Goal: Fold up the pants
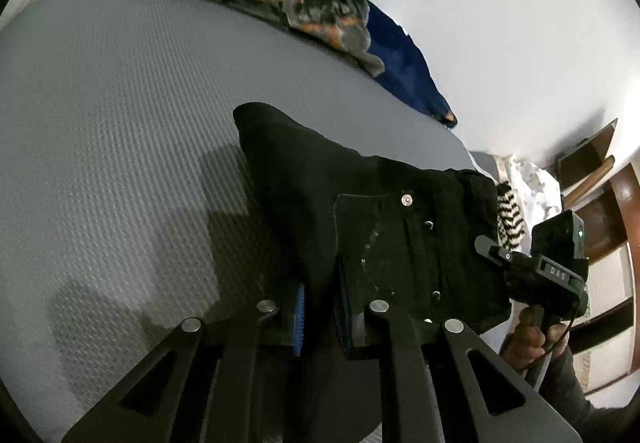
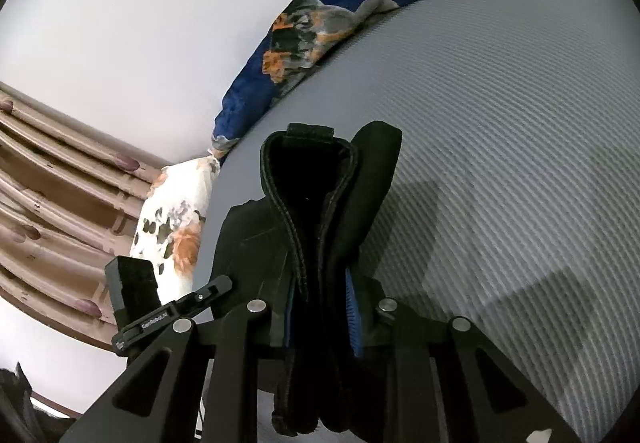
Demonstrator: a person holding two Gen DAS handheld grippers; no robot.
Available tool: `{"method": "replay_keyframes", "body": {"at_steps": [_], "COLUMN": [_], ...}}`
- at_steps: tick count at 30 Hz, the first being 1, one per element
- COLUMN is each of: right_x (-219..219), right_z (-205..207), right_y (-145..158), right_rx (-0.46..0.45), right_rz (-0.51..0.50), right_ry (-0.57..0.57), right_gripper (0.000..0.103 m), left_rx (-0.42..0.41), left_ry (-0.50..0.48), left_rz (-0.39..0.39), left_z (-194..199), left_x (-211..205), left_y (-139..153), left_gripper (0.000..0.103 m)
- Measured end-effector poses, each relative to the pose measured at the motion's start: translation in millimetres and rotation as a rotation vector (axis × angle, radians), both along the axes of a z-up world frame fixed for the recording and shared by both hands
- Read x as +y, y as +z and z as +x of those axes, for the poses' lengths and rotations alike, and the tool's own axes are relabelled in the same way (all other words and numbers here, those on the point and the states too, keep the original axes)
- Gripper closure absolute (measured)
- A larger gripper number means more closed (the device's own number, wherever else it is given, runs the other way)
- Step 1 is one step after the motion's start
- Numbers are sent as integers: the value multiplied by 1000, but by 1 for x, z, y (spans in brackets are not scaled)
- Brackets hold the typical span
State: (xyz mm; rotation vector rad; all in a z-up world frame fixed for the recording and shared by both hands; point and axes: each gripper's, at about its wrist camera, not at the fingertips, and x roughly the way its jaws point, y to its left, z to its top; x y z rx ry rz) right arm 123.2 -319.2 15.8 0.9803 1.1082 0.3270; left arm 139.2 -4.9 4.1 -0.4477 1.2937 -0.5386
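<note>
The black pants [image 1: 360, 211] are held up over a grey textured bed [image 1: 120, 123]. My left gripper [image 1: 320, 319] is shut on the waist part near the button fly, with cloth bunched between its blue pads. My right gripper [image 2: 320, 315] is shut on the waistband [image 2: 308, 203], which stands up in a loop between its fingers. The right gripper also shows in the left wrist view [image 1: 548, 267], at the far side of the pants. A striped inner lining [image 1: 508, 219] peeks out there. The left gripper's body shows in the right wrist view [image 2: 168, 307].
A blue blanket with an orange and grey print [image 1: 320, 3] lies along the bed's far edge by a white wall. A floral pillow [image 2: 176, 219] lies at the bed's end. A wooden headboard [image 2: 48, 203] and brown furniture [image 1: 600, 183] stand beyond.
</note>
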Motion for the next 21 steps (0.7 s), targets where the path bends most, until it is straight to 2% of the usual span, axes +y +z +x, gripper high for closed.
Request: {"method": "replay_keyframes", "body": {"at_steps": [10, 21], "right_x": [13, 18], "right_z": [55, 103], "right_y": [-4, -17], "right_rx": [-13, 11], "right_rz": [-1, -95], "right_ry": [20, 67], "right_gripper": [83, 83], "left_rx": [-59, -52], "left_ry": [37, 61], "left_rz": [56, 83], "left_z": [48, 90], "left_x": [12, 11], "left_y": [15, -2], "left_gripper": [89, 89]}}
